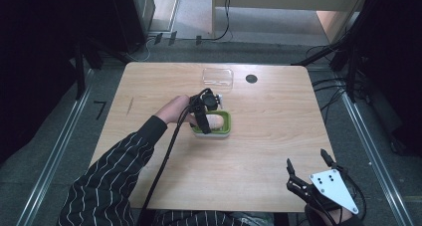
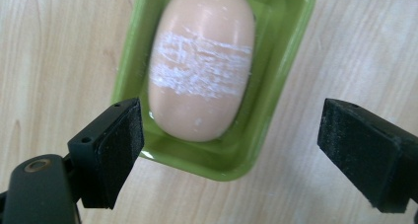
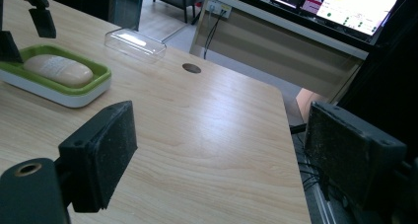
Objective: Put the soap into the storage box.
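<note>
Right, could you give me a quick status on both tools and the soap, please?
Left tool open above soap in green dish. Right tool open, holding nothing, near table corner. Clear lid lies apart behind; nothing in the way.

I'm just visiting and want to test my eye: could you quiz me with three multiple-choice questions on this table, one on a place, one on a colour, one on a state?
1. Where does the soap lie?
A. in the dish
B. on the bare table
C. under the clear lid

2. What colour is the inside of the dish?
A. blue
B. green
C. red

3. How do the jaws of the left gripper stand?
A. shut on the soap
B. shut on nothing
C. open above the dish

Answers: 1 A, the dish walls ring it. 2 B, its rim is green. 3 C, the jaws stand wide apart.
</note>
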`<action>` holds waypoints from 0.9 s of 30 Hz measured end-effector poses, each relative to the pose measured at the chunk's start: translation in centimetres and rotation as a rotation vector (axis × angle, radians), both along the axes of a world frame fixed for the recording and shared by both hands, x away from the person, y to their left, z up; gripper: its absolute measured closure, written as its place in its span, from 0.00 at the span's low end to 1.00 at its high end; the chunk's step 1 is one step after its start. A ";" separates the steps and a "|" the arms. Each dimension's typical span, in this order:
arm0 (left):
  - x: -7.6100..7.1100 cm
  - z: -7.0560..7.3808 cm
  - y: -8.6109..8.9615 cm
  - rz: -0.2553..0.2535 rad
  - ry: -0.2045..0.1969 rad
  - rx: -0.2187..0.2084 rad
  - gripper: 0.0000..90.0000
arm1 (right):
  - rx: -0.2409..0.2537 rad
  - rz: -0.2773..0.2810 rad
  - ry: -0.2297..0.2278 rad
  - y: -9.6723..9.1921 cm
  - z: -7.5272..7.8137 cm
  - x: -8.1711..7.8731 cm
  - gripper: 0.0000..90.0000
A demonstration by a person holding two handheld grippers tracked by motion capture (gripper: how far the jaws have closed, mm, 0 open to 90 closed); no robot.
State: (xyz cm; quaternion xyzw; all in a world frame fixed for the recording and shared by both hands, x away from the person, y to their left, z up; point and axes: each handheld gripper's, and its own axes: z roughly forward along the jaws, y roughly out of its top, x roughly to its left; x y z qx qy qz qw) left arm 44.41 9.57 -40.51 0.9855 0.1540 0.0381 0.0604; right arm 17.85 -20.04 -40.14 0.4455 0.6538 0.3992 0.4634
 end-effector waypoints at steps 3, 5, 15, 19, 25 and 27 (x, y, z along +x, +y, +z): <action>-0.7 0.0 0.1 0.007 -0.006 0.027 0.08 | -0.005 0.008 -0.008 0.0 0.0 0.1 0.15; -1.1 -0.1 0.2 0.003 0.000 0.035 0.07 | -0.007 0.008 -0.009 0.0 0.0 0.1 0.15; -3.5 0.0 1.0 0.025 -0.010 0.038 0.04 | -0.002 0.010 -0.009 0.1 0.0 0.1 0.15; -4.5 0.2 1.5 0.037 -0.024 0.035 0.04 | 0.001 0.007 -0.009 0.1 0.0 0.1 0.15; -6.2 0.2 2.9 0.076 -0.029 0.035 0.02 | 0.002 0.008 -0.009 0.1 0.0 0.1 0.15; -6.5 0.2 3.2 0.079 -0.025 0.035 0.02 | 0.002 0.009 -0.009 0.1 0.0 0.1 0.15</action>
